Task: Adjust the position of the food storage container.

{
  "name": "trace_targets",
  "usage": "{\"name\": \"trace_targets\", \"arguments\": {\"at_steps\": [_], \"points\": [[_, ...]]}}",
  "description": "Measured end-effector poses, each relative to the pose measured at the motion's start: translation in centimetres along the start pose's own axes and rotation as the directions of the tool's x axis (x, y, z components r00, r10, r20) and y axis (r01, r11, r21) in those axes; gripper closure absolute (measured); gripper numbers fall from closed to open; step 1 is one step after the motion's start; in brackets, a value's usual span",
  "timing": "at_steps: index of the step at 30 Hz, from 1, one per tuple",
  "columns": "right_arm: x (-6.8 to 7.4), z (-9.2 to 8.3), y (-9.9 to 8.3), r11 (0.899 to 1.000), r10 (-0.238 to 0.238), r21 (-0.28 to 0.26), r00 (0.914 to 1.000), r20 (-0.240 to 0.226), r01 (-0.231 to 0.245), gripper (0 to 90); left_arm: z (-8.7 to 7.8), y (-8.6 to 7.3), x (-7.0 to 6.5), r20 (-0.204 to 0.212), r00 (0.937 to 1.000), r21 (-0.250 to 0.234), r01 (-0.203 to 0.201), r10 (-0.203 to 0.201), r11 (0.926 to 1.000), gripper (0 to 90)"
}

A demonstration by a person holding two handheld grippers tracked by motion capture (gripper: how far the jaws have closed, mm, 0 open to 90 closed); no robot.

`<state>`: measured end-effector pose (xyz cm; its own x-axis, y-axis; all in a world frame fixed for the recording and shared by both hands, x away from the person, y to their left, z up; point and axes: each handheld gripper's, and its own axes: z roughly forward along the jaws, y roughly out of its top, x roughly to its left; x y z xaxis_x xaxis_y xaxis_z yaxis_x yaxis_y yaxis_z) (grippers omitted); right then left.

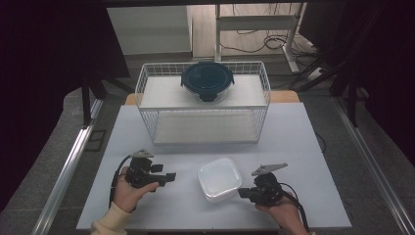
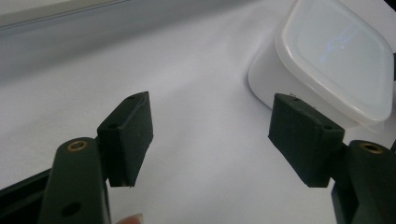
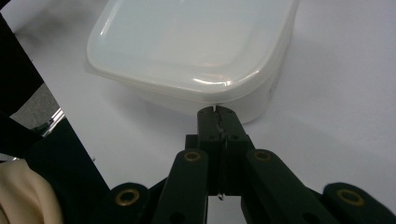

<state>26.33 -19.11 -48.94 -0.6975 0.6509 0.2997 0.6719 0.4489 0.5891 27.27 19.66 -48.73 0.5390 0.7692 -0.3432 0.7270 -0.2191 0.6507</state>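
White plastic, smooth and faintly see-through, is making up the square lidded box (image 1: pixel 219 179) sitting near the front edge of the bench (image 1: pixel 293 147), a little right of its middle, between the two tools. Its corners are rounded and its lid is carrying a raised, glossy rim that is overhanging the walls slightly. The left hand-held gripper (image 1: pixel 164 176) is resting just beside the box on its left with the jaws standing released and wide, nothing between the matte black rubbery pads (image 2: pixel 133 135). The right hand-held gripper (image 3: pixel 218 114) is sitting clenched with nothing in it, its tips hard up against the near corner of the box just under the lid's lip; whether they are actually touching is hard to tell. The work in hand looks like getting a hold on the box, probably to lift it toward the white wire rack (image 1: pixel 147 78) at the back of the bench, where a round glass dish with a dark blue clip lid (image 1: pixel 207 80) is already sitting on the top shelf. To do this well, the right jaws should be opening before closing in, and both sets of pads should be pressing flat on opposite walls below the lip, since the slick plastic may slip or the lid may pop if squeezed at a corner.
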Motion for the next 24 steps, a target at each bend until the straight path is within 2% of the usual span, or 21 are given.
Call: {"name": "trace_targets", "arguments": {"at_steps": [9,24], "points": [[-0.8,1.3,1.5,1.0,0.019,-0.016,0.9992,0.035,-0.019,89.4,-0.1,0.0,0.2,-0.001,1.0,-0.007,0.007,-0.007,1.0,29.7],[-1.9,3.8,5.4,0.999,0.014,-0.033,0.9948,0.101,-0.011,89.4,-0.4,-0.1,0.8,-0.016,0.9995,-0.018,0.027,-0.027,0.9995,29.8]]}}
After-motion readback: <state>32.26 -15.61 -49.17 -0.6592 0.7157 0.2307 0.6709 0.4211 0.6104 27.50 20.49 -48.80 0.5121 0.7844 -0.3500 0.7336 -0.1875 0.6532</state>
